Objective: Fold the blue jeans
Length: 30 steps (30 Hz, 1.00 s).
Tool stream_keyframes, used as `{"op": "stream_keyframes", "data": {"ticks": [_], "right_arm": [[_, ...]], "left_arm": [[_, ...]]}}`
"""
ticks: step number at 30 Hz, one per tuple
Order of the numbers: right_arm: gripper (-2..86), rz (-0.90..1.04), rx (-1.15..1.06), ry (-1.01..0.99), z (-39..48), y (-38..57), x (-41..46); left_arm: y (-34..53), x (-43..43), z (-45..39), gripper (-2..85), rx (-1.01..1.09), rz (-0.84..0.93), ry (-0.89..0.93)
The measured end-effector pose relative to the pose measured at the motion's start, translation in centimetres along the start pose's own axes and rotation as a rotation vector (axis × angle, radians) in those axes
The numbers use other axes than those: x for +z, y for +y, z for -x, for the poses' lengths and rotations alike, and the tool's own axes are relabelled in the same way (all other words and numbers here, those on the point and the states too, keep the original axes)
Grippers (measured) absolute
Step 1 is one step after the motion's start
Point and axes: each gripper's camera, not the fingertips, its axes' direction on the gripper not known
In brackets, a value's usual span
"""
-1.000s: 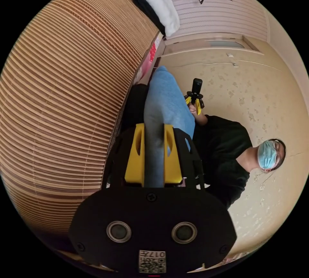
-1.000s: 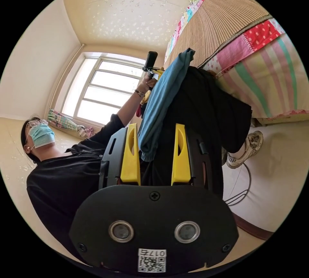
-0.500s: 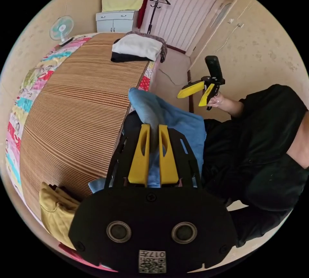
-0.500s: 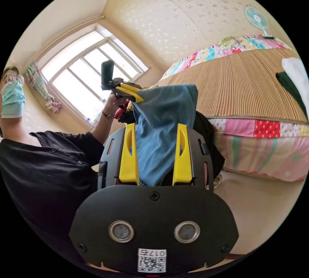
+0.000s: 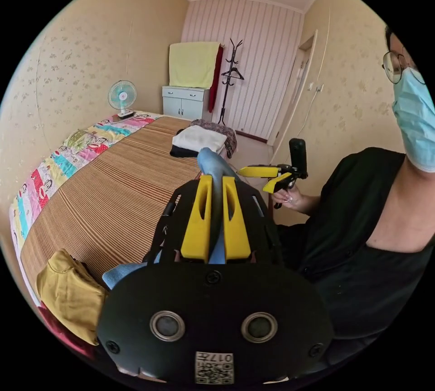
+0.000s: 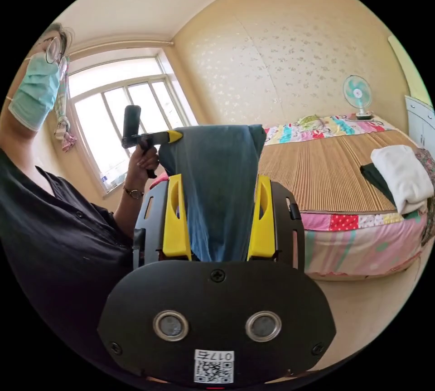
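The blue jeans [image 5: 209, 162] are held up in the air beside the bed and hang down as a folded length [image 6: 217, 182]. My left gripper [image 5: 216, 179] is shut on their top edge, with the cloth pinched between its yellow jaws. It also shows at the jeans' upper corner in the right gripper view [image 6: 177, 136], held in a hand. My right gripper [image 6: 219, 178] is open, jaws wide apart on either side of the hanging cloth without pressing it. In the left gripper view the right gripper [image 5: 253, 180] sits just right of the jeans, jaws spread.
A bed with a striped bamboo mat [image 5: 122, 191] lies to the side. A white and dark folded stack [image 6: 401, 178] rests near its far corner, and a yellow garment [image 5: 68, 291] at its near corner. The person in black [image 5: 362, 246] stands close. A fan [image 5: 121, 96] stands behind the bed.
Both cameras have rolled upright and risen. The jeans now hang straighter from the left gripper. The right gripper has stayed open near the cloth.
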Motion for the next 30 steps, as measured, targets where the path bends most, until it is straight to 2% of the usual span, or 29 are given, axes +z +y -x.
{"op": "stream_keyframes", "data": {"ticks": [4, 6, 12, 14, 18, 22, 24, 26, 27, 28, 30], "right_arm": [[22.7, -0.107, 0.115, 0.053, -1.0, 3.9, -1.8], [23.2, -0.098, 0.173, 0.072, -2.3, 5.2, -1.8], [26.2, -0.207, 0.327, -0.012, -6.8, 7.8, -1.6], [27.6, -0.288, 0.381, -0.175, -8.6, 7.3, -0.8], [30.0, -0.359, 0.422, -0.345, -10.3, 6.1, 0.3], [31.9, -0.501, 0.346, -0.579, -13.3, 4.1, -0.3], [30.5, -0.478, 0.276, -0.725, -14.7, 2.6, 0.0], [23.3, -0.463, 0.156, -0.936, -15.7, 0.8, 0.1], [19.4, -0.472, 0.127, -0.974, -15.8, 0.5, 0.0], [11.6, -0.483, 0.117, -1.006, -16.0, 0.1, -0.1], [10.0, -0.496, 0.151, -0.996, -16.4, -0.1, -0.4]], "left_arm": [[-2.4, -0.3, -3.8, 4.2, 0.085, -0.015, -0.088], [-3.8, -0.3, -5.3, 4.2, 0.121, -0.016, -0.124], [-10.3, -1.1, -9.2, 4.2, 0.214, -0.04, -0.194], [-12.3, -1.9, -9.8, 4.1, 0.217, -0.066, -0.196], [-15.9, -4.6, -10.5, 4.1, 0.215, -0.129, -0.144], [-17.9, -7.9, -9.5, 4.2, 0.2, -0.188, -0.043], [-18.5, -9.1, -8.5, 4.2, 0.184, -0.206, 0.019], [-19.1, -9.9, -7.4, 4.2, 0.17, -0.223, 0.073], [-19.4, -10.4, -6.5, 4.2, 0.149, -0.233, 0.087], [-19.5, -11.0, -5.6, 4.2, 0.122, -0.254, 0.075], [-19.8, -11.9, -4.0, 4.2, 0.078, -0.269, 0.026]]}}
